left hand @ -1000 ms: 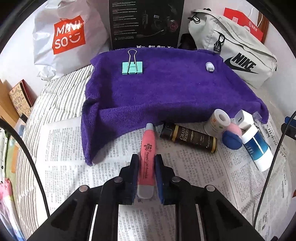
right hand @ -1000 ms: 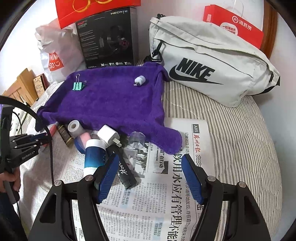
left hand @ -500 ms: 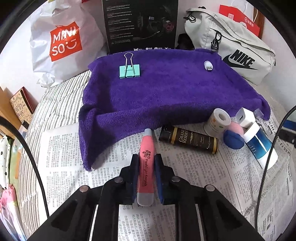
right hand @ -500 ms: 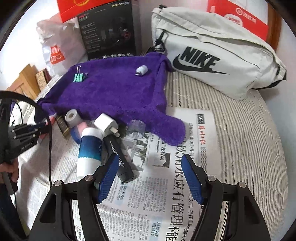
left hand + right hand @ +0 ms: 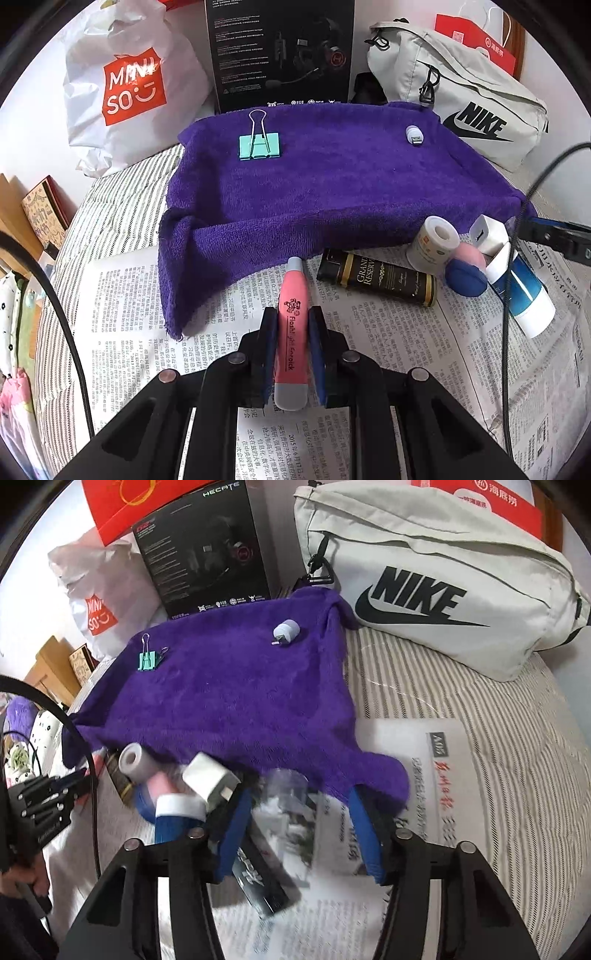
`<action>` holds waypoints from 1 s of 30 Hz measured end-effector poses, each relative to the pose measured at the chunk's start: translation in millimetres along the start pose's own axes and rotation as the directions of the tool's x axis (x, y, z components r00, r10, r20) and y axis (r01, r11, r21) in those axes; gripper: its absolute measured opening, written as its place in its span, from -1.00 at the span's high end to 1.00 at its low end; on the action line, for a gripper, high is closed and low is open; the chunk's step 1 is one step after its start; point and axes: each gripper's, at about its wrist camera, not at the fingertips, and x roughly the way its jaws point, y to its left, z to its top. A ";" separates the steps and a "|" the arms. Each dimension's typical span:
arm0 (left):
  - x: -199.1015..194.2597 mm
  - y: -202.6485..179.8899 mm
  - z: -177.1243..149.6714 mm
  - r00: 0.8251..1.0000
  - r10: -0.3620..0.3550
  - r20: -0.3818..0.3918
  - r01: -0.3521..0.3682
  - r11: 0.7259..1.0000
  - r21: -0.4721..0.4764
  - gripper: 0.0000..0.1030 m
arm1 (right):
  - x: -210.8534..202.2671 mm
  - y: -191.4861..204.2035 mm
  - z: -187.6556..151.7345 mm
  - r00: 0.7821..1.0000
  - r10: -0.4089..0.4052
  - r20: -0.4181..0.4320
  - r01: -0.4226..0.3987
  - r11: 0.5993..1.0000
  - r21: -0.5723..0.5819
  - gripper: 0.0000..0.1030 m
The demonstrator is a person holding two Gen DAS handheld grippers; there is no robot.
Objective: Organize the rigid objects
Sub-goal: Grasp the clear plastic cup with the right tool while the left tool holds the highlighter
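Observation:
My left gripper (image 5: 291, 325) is shut on a pink tube (image 5: 291, 321) with grey ends, held just above the newspaper (image 5: 369, 424) in front of the purple towel (image 5: 332, 192). A teal binder clip (image 5: 259, 146) and a small white USB plug (image 5: 414, 134) lie on the towel. My right gripper (image 5: 297, 812) is open, its fingers astride a clear plastic cup (image 5: 284, 786). Just left of it lie a white charger (image 5: 210, 777), a blue-and-white tube (image 5: 175, 818) and a black tube (image 5: 258, 880).
A dark brown tube (image 5: 376, 277), a white tape roll (image 5: 432, 242) and a pink-and-blue sponge (image 5: 466, 269) lie on the newspaper at the towel's edge. A Nike bag (image 5: 443, 572), a black box (image 5: 280, 55) and a Miniso bag (image 5: 129, 85) stand behind.
My left gripper has lifted the pink tube a little and held its grip. My right gripper has moved forward and down over the clear cup, staying open.

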 end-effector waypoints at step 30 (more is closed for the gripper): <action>0.9 2.9 1.6 0.999 -0.039 0.016 0.039 0.998 -0.046 0.67 | 14.2 0.4 -8.5 0.996 -0.081 -0.039 0.078 0.994 -0.074 0.41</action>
